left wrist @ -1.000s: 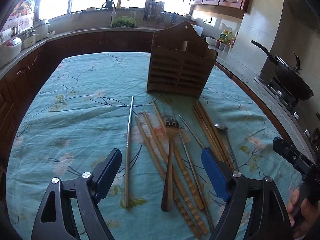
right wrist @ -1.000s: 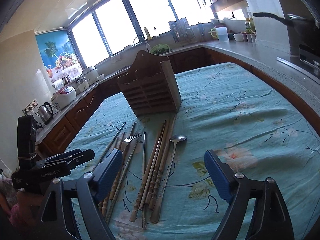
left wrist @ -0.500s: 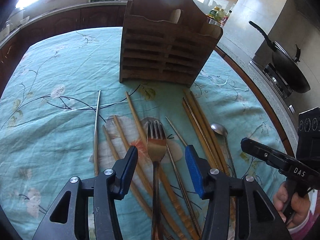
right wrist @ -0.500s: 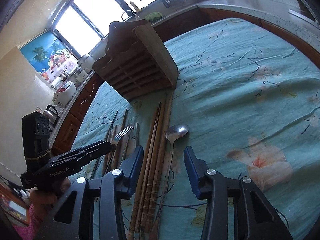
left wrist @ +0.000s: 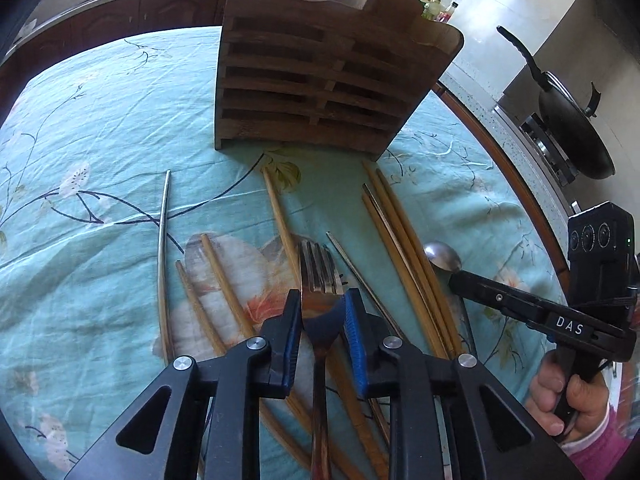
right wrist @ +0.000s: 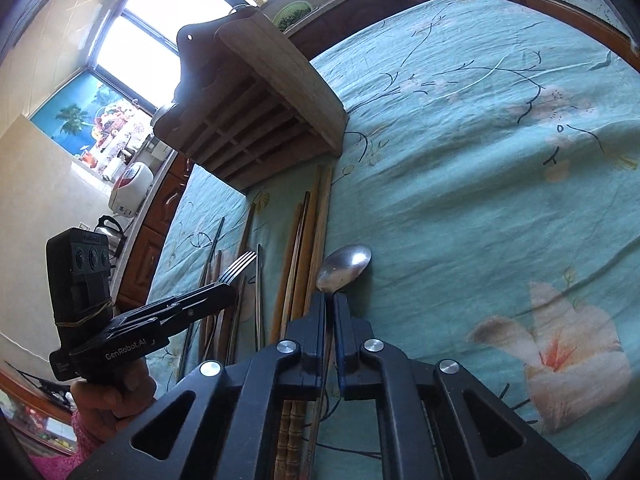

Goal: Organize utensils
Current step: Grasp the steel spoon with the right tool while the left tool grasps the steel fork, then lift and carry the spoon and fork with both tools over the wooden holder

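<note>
A metal fork (left wrist: 319,272) lies among wooden chopsticks (left wrist: 404,240) on the teal floral tablecloth (left wrist: 100,160). My left gripper (left wrist: 322,300) is shut on the fork's neck, just behind the tines. A metal spoon (right wrist: 345,266) lies to the right of the chopsticks (right wrist: 308,240). My right gripper (right wrist: 329,300) is shut on the spoon's handle just behind the bowl. The wooden slotted utensil holder (left wrist: 320,68) stands upright behind the utensils; it also shows in the right wrist view (right wrist: 256,112).
A metal chopstick (left wrist: 162,240) lies at the left, another (left wrist: 360,276) beside the fork. A black wok (left wrist: 568,128) sits on the stove at the right. Counters with appliances (right wrist: 132,188) ring the table.
Both grippers moved down and forward onto the utensils and closed: the left onto the fork, the right onto the spoon's handle.
</note>
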A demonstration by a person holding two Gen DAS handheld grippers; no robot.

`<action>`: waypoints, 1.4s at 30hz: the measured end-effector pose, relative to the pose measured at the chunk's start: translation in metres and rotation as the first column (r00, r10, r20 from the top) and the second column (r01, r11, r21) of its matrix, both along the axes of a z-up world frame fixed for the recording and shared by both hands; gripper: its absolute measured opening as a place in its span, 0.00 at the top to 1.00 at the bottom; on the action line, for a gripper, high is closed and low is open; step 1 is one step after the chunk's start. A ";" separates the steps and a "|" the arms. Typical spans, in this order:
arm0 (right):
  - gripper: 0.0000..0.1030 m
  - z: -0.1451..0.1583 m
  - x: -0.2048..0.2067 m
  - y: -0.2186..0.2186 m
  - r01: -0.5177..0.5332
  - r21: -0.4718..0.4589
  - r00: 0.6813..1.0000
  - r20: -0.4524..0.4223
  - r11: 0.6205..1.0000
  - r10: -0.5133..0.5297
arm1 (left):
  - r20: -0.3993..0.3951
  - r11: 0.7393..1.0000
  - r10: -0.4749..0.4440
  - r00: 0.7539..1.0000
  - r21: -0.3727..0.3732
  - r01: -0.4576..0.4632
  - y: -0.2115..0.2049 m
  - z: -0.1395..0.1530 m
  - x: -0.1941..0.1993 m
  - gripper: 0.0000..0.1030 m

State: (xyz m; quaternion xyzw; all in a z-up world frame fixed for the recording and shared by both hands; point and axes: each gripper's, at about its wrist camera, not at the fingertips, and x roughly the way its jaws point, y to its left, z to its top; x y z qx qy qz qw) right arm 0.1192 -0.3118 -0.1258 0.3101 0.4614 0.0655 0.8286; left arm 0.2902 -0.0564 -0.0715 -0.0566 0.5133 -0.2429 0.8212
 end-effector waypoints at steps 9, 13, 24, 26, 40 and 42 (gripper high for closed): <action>0.96 0.024 -0.013 0.004 0.006 -0.012 0.997 0.080 1.000 -0.005 | 0.050 0.994 0.034 0.998 -0.108 -0.029 0.024 0.024 -0.022 0.81; 0.96 0.038 -0.020 0.005 0.010 -0.032 0.993 0.116 0.999 -0.006 | 0.088 0.987 0.058 0.994 -0.157 -0.044 0.037 0.040 -0.038 0.82; 0.98 0.091 -0.031 0.011 0.019 -0.068 0.970 0.245 0.997 -0.002 | 0.207 0.970 0.107 0.973 -0.237 -0.056 0.066 0.075 -0.090 0.99; 0.98 0.099 -0.031 0.014 0.021 -0.087 0.963 0.269 0.996 0.004 | 0.219 0.965 0.120 0.968 -0.254 -0.062 0.072 0.078 -0.100 0.99; 0.98 0.158 -0.002 0.014 0.098 -0.239 0.907 0.421 0.966 0.012 | 0.339 0.936 0.221 0.914 -0.337 -0.102 0.082 0.108 -0.099 0.99; 0.98 0.170 0.007 0.014 0.124 -0.276 0.892 0.452 0.953 0.014 | 0.368 0.931 0.245 0.897 -0.349 -0.111 0.080 0.117 -0.092 0.99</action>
